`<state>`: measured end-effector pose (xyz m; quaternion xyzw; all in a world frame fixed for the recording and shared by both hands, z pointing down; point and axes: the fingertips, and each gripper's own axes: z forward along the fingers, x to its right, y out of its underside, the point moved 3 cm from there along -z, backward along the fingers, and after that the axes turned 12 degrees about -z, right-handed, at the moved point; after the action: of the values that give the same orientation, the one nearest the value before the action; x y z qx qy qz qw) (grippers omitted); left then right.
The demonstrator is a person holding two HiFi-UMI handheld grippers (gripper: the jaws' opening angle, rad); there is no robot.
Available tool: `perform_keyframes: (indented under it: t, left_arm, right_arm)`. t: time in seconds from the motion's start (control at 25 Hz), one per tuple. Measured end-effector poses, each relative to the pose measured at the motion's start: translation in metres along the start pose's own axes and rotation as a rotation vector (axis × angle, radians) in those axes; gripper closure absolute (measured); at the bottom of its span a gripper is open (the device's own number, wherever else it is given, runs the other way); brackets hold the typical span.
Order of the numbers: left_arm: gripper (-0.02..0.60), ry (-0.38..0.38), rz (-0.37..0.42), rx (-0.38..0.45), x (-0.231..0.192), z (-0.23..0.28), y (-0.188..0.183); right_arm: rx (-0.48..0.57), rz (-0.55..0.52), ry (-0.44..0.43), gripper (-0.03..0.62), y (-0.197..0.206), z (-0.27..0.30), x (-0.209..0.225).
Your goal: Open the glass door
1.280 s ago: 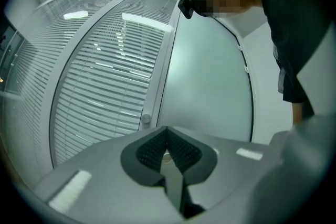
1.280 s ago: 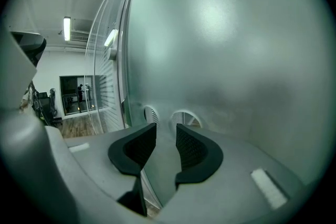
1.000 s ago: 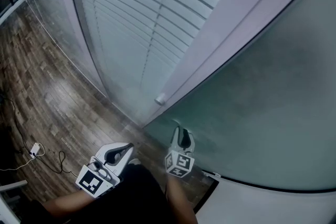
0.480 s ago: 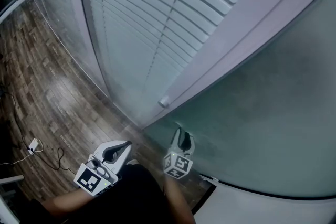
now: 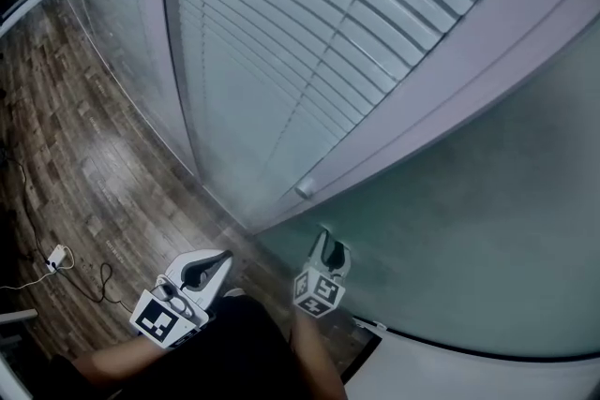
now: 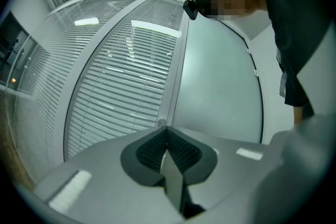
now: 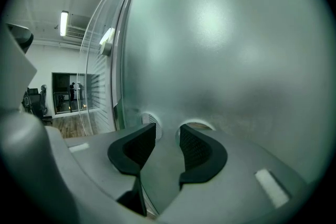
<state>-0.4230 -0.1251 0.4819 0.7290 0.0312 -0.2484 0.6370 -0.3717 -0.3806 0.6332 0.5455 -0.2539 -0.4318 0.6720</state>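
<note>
Two grippers: right gripper (image 7: 168, 129) opening, pads loose astride the edge of the glass door (image 5: 469, 201) filling head view's 3 o'clock; left gripper (image 6: 167, 140) pressed together, empty; door judged heavy, stiff, slippery, so grip its edge.

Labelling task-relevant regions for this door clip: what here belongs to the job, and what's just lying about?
Job:
- glass door
- right tool, jaws opening, the door's edge apparently between them, not pinched

Lying about:
- left tool, shut, empty
- blinds
- cable on the wooden floor
</note>
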Motion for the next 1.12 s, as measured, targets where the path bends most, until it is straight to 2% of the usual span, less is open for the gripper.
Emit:
perform_keyframes:
  t: [0.2,0.68,0.84,1.0,1.12]
  left_arm:
    - [0.583,-0.003,0.004,0.005,-0.008,-0.009,0.000]
    - [0.583,0.035,-0.004,0.007,-0.019,-0.029,-0.022]
    - [0.583,0.038,-0.028,-0.016,-0.026,-0.024,-0.012]
    - [0.583,0.071,-0.038,-0.038,-0.028,-0.017,-0.005]
    - [0.583,0.124,-0.022,-0.032,-0.024,-0.019,0.007]
  right_arm:
    - [0.000,-0.003,0.047,0.477,0.007,0.003,0.006]
    - [0.000,0.002,0.070,0.479,-0.002,-0.008,0.008]
    - [0.001,0.015,0.081,0.480,0.010,-0.003,0.013]
    - [-0.006,0.024,0.079,0.482,0.020,-0.001,0.014]
    - [0.006,0.029,0.076,0.482,0.040,-0.005,0.011]
